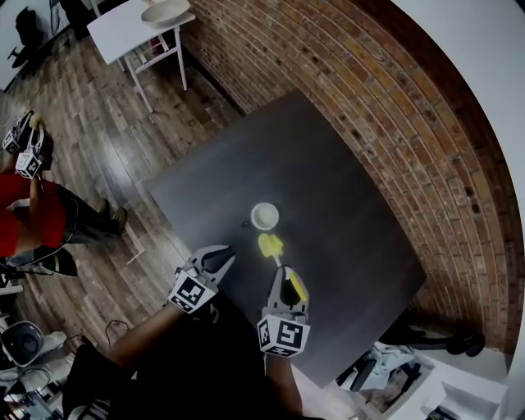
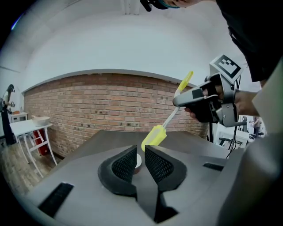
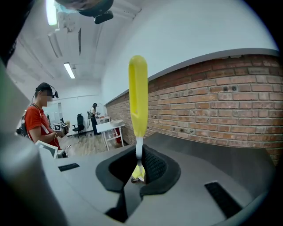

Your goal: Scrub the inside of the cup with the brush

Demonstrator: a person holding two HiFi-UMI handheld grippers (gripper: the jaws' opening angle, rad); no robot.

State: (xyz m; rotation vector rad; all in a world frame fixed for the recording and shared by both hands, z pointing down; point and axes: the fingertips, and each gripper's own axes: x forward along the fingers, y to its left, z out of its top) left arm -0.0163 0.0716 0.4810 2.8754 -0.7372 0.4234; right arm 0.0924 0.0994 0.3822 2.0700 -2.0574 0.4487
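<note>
Where the dark table [image 1: 353, 213] is bare near its middle, the white cup [image 1: 264, 216] stands upright, mouth up; its contents cannot be made out. Yellow brush [image 1: 271, 244]: its head sits just on the near side of the cup and outside it, angled down toward the tabletop. In the left gripper view the head is above and slightly right of the cup, and contact with the rim cannot be judged. Right gripper [image 1: 287, 280]: jaws clamped on the brush's thin white shaft, with the yellow handle [image 3: 138, 95] sticking out behind the jaws and the head beyond them. Left gripper [image 1: 215, 256]: near and left of the cup and clear of it. Its jaws stand a narrow gap apart and grip nothing; the cup shows through that gap, farther off. Surroundings: brick wall [image 1: 328, 74] along the table's far and right sides, wooden floor [image 1: 90, 123] to the left, small white table [image 1: 123, 29] far left carrying a pale dish [image 1: 164, 12]. A person in a red top [image 1: 29, 217] is at the left edge.
</note>
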